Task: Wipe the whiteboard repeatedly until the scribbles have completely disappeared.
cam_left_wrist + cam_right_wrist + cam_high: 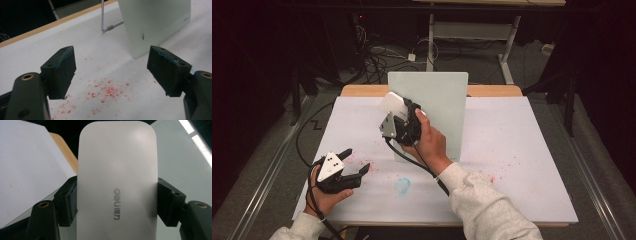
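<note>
A wooden-edged table [362, 90] under a white cover [522, 150] speckled with red and a blue smudge stands on a grey floor [257, 160]. Beyond it, tangled black cables [377, 60] lie on the floor near the white legs of another desk [472, 30]. The room's edges are dark.

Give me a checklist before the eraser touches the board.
1. Eraser gripped: ok, the right gripper has its jaws shut on both long edges.
2. Eraser near the board: ok, held up by its upper left part; contact cannot tell.
3. Board upright: ok, it stands on a wire stand.
4. Mark to wipe: ok, a small dark mark shows on the board.
5. Left gripper out of the way: ok, open, low on the table, apart from the board.
6. Eraser's wiping face toward the board: cannot tell.
</note>
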### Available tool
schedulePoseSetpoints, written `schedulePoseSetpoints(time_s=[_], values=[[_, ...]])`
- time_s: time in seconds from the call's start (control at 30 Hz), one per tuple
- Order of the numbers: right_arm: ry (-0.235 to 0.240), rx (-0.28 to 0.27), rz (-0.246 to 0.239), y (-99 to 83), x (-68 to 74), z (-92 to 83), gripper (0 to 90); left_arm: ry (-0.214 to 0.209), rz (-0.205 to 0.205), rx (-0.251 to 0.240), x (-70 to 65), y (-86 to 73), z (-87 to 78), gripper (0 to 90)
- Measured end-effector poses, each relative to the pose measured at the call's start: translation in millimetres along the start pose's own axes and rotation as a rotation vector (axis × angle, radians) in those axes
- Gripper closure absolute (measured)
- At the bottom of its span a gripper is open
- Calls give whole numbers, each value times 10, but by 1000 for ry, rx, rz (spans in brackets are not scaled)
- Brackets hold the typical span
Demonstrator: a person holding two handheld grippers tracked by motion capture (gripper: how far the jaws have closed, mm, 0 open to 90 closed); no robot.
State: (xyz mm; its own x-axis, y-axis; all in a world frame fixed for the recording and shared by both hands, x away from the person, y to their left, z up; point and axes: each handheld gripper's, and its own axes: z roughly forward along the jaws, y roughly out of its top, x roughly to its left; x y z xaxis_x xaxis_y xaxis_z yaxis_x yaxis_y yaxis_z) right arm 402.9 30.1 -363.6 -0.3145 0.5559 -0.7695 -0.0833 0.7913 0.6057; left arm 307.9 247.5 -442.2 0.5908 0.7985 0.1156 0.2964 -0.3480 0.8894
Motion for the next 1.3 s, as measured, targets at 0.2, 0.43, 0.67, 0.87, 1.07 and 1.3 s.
schedulePoseSetpoints(time_s=[0.2,0.43,0.67,0.87,1.07,1.3], values=[[-36,11,71,131,-259,27,310,-4,2,3,0,-2,2,225],[-32,29,107,127,-346,21,310,-7,3,6,-6,-4,4,225],[23,70,24,-43,-93,-35,310,-6,5,7,-16,1,8,225],[59,82,2,-84,-39,-49,310,-10,12,9,-30,7,15,225],[59,79,-95,-273,168,-105,310,-12,15,14,-27,-6,11,225],[108,97,-307,-712,603,-237,310,-9,19,19,-38,1,19,225]])
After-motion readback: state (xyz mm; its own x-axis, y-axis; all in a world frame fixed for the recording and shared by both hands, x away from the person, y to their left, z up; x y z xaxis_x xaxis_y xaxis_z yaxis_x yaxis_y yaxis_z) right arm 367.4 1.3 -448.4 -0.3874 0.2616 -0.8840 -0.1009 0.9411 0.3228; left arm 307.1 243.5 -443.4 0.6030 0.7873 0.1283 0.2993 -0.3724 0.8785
